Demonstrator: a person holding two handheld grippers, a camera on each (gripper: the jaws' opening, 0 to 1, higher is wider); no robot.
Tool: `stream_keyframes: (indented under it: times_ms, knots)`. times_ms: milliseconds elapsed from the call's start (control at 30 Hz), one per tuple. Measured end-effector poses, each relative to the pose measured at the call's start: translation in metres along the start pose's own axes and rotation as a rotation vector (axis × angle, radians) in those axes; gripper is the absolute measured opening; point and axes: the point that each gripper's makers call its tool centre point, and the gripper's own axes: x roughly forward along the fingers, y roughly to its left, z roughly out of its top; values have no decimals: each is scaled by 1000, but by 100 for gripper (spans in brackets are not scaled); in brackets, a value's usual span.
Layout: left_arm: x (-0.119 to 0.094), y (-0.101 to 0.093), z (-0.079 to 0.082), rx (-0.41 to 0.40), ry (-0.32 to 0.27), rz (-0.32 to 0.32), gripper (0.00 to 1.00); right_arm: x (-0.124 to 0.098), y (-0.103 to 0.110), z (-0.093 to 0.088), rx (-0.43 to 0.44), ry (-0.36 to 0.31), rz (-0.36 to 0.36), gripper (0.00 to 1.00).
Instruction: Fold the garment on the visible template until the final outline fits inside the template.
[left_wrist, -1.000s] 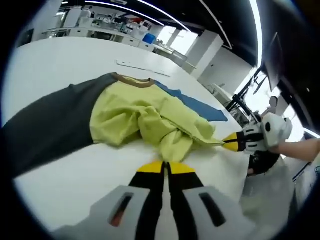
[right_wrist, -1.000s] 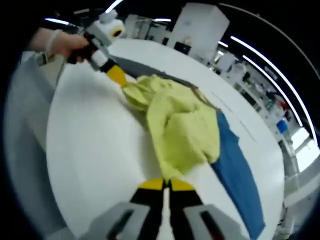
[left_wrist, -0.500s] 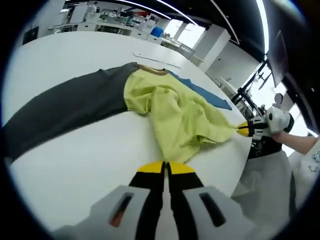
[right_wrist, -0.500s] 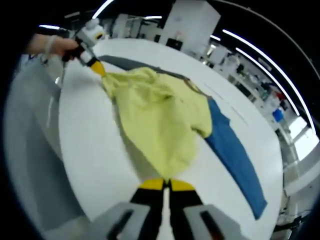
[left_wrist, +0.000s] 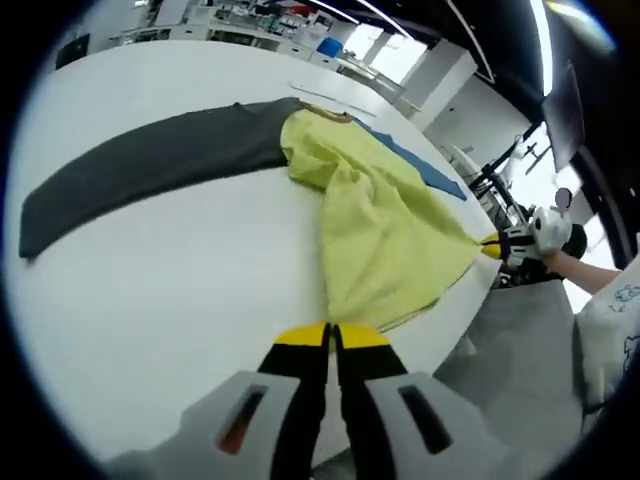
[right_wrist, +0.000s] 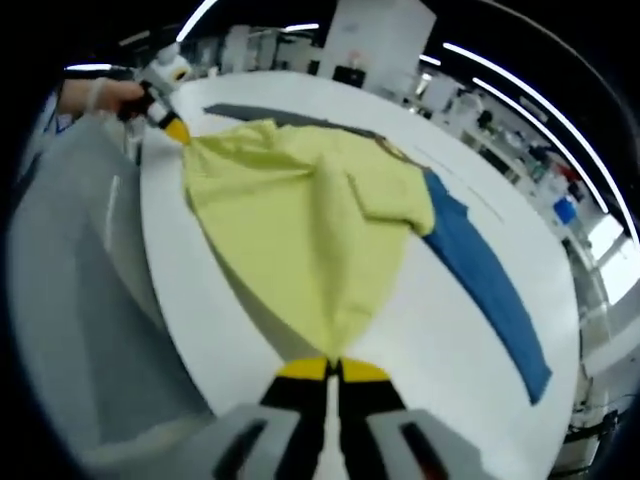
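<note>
Garment (left_wrist: 385, 235) lying on white bench (left_wrist: 170, 290), yellow body stretching flat toward near edge, grey sleeve (left_wrist: 150, 165) and blue sleeve (right_wrist: 490, 285) trailing out. Likely light, limp, sliding easily; hem corners best hold. Left tongs (left_wrist: 331, 338) and right tongs (right_wrist: 333, 370) each clamping hem corner. Since earlier frame, bunched body pulling open, smoothing.

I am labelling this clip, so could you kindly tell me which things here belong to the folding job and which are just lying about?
Job:
- yellow garment, with grey sleeve and blue sleeve
- left tongs and right tongs, each shut on its hem
- white table

Lying about:
- background benches with clutter
</note>
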Motion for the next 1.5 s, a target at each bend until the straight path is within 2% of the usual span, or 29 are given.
stream_keyframes:
  times_ms: [133, 567, 733, 867, 1133, 1500]
  knots:
    - [-1, -3, -14, -13, 51, -4, 0, -1, 4, -6, 16, 7, 19, 0]
    - [-6, -4, -36, -48, 111, -20, 0, -12, 26, -21, 65, 37, 100, 0]
    - [-8, -4, -35, -47, 119, -22, 0, -13, 33, -26, 100, 53, 132, 0]
    - [-9, -3, -37, -49, 129, -16, 0, -11, 35, -27, 96, 63, 142, 0]
    - [-8, -5, -38, -58, 139, -21, 0, -9, 34, -28, 67, 77, 131, 0]
    - [-7, -8, -40, -38, 148, -23, 0, -8, 35, -31, 71, 81, 135, 0]
